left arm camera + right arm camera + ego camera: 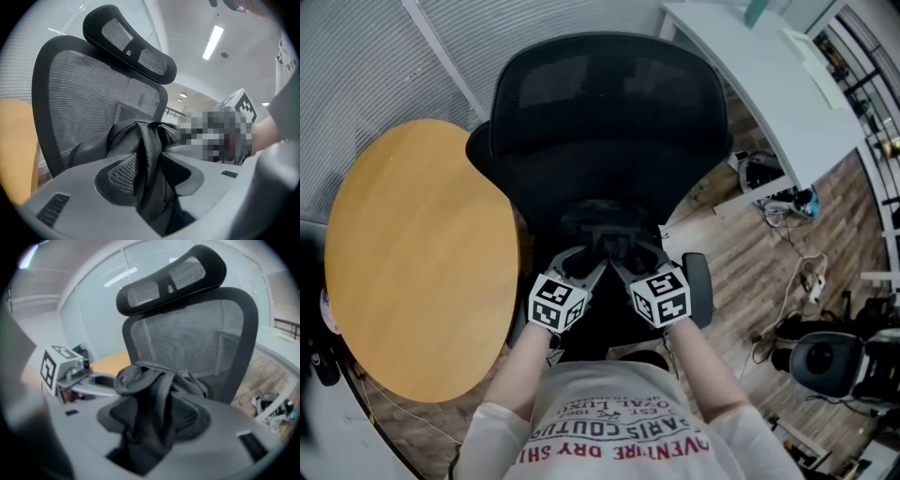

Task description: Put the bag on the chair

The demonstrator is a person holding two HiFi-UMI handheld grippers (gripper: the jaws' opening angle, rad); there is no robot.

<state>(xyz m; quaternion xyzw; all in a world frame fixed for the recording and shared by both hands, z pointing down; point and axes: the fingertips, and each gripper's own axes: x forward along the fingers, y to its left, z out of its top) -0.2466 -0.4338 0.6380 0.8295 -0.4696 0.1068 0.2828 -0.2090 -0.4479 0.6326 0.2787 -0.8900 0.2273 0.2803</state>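
Observation:
A black mesh office chair (609, 103) stands in front of me, and a dark, crumpled bag (605, 230) lies on its seat. Both grippers sit close together at the bag's near side. In the left gripper view, a strap of the bag (145, 150) runs up between the jaws of the left gripper (150, 180), with a dark gap beside it. The right gripper (150, 423) has bunched fabric of the bag (154, 380) between its spread jaws. The left gripper (581, 260) and the right gripper (635, 260) both look open. The chair's backrest (89, 98) rises behind the bag.
A round wooden table (412, 253) stands close at the chair's left. A white desk (769, 84) is at the upper right. Cables and devices (797, 281) lie on the wood floor at the right. The chair's right armrest (698, 286) is beside my right gripper.

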